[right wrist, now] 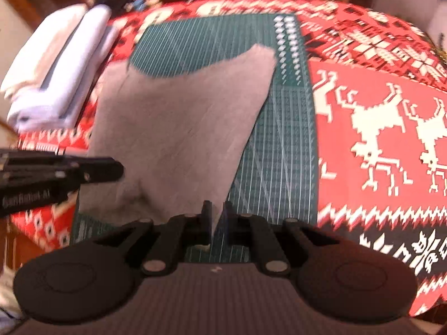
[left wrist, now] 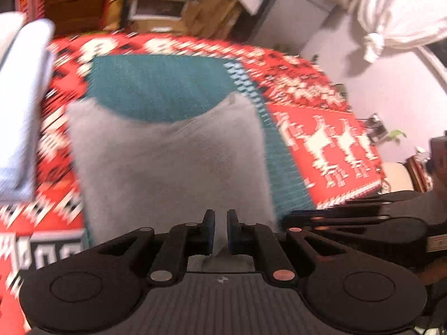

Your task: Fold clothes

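Plain grey knitted garment [right wrist: 178, 117], lifted by its near edge above a dark green gridded cutting mat [right wrist: 282, 145] on the red reindeer-patterned surface [right wrist: 377, 128], apparently pinched by both the left claw [left wrist: 220, 230] and the right claw [right wrist: 216, 220], blurred frames permitting.

Table under red patterned cloth [right wrist: 363, 106]; green mat [right wrist: 279, 145]; folded stack [right wrist: 56, 78] left.

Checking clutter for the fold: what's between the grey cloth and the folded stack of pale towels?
Right wrist view: only a narrow strip of the red patterned tablecloth shows between the grey cloth and the folded stack of pale towels; no loose items.
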